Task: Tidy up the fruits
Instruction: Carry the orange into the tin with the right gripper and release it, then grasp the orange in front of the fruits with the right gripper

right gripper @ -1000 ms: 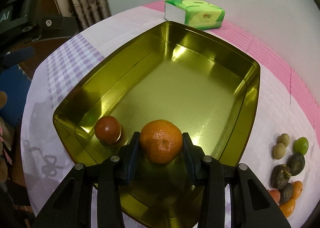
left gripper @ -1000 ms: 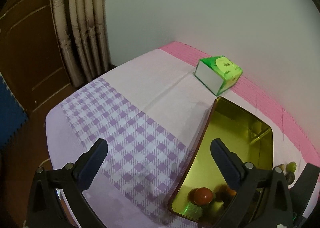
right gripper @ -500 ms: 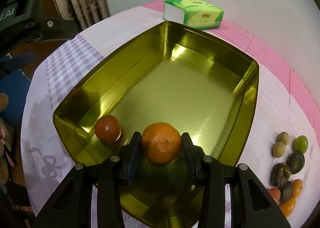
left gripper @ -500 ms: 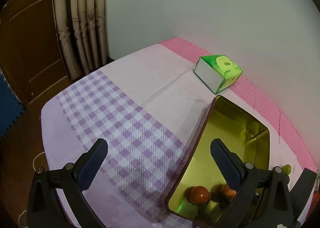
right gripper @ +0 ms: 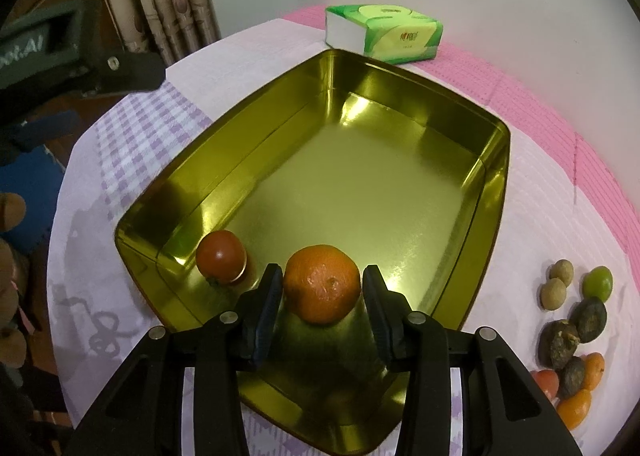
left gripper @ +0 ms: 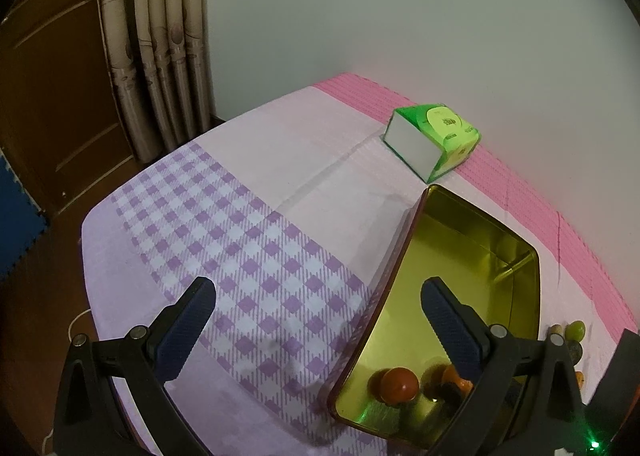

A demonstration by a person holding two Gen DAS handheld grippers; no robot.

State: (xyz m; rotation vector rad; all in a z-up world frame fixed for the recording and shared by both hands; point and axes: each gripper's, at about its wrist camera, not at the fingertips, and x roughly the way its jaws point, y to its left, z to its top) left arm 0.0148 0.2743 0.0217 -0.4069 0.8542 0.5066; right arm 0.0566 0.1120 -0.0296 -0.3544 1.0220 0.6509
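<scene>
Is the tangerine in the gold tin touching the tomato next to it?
Apart. The right wrist view shows bare gold floor between the tangerine and the tomato, with one right gripper finger standing between them.

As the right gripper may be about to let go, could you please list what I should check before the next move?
1. Orange inside the gold tin: ok.
2. Right gripper pads clear of the orange: cannot tell.
3. Orange resting on the tin floor: cannot tell.
4. Tomato apart from the orange: ok.
5. Left gripper open and empty: ok.
6. Remaining fruits in the tin: not ok, they lie on the cloth beside it.
</scene>
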